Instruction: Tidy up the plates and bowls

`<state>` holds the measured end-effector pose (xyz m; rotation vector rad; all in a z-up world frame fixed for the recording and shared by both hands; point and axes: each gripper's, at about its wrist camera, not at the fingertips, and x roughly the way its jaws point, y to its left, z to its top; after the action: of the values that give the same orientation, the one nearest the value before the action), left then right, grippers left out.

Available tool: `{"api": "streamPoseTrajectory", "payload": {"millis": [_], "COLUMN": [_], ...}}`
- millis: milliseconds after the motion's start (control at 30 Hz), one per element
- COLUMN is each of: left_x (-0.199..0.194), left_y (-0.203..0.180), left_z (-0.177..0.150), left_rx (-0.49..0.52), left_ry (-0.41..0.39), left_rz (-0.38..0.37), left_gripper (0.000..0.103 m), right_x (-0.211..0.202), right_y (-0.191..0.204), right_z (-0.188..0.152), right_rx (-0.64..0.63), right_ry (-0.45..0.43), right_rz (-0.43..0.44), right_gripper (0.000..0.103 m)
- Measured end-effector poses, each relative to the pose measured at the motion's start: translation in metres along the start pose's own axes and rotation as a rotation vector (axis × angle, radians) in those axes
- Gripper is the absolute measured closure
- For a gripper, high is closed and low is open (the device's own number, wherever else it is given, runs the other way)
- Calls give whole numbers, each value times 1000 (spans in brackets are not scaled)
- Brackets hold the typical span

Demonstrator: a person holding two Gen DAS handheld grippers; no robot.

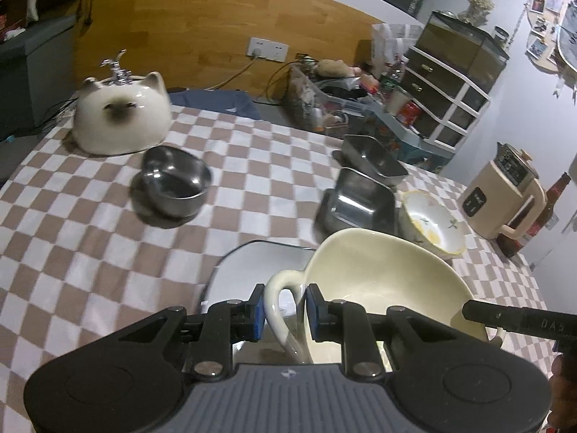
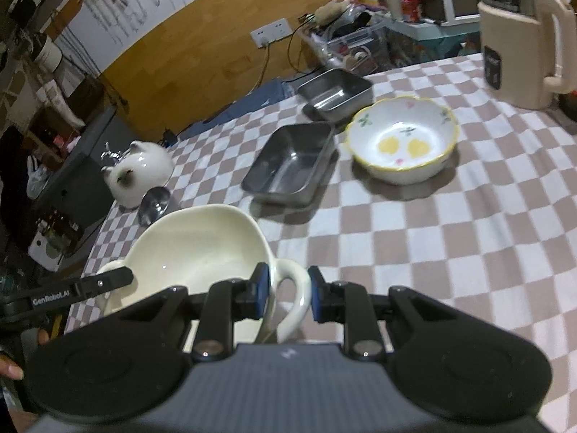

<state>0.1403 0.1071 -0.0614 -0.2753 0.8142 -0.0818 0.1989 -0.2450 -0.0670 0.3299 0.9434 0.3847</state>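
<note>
A cream bowl (image 1: 382,274) (image 2: 194,241) with a loop handle on each side is held between both grippers. My left gripper (image 1: 285,310) is shut on one handle (image 1: 279,288); its finger (image 2: 90,285) shows at the left of the right wrist view. My right gripper (image 2: 288,290) is shut on the other handle (image 2: 294,288); its finger (image 1: 505,319) shows at the right of the left wrist view. The bowl hangs tilted over a flat silver tray (image 1: 259,263). Whether it touches the tray I cannot tell.
On the checked tablecloth (image 2: 414,252) stand two rectangular steel dishes (image 2: 292,162) (image 2: 335,93), a flowered white bowl (image 2: 404,140), stacked round steel bowls (image 1: 173,184) and a cat-shaped ceramic piece (image 1: 122,115). A beige kettle (image 2: 523,36) is at the far right; cluttered bins (image 1: 324,101) line the back.
</note>
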Motion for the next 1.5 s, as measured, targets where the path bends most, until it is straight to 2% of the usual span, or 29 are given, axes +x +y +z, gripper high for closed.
{"api": "streamPoseTrajectory", "payload": {"millis": [433, 867, 1500], "left_x": [6, 41, 61], "left_y": [52, 63, 82], "left_z": [4, 3, -7], "left_rx": [0, -14, -47], "left_ry": [11, 50, 55], "left_rz": [-3, -58, -57], "left_gripper": [78, 76, 73], "right_x": [32, 45, 66], "right_y": [40, 44, 62], "right_z": [-2, 1, 8], "right_rx": [-15, -17, -73], "right_ry": [15, 22, 50], "right_rz": [-17, -105, -150], "right_gripper": [75, 75, 76]}}
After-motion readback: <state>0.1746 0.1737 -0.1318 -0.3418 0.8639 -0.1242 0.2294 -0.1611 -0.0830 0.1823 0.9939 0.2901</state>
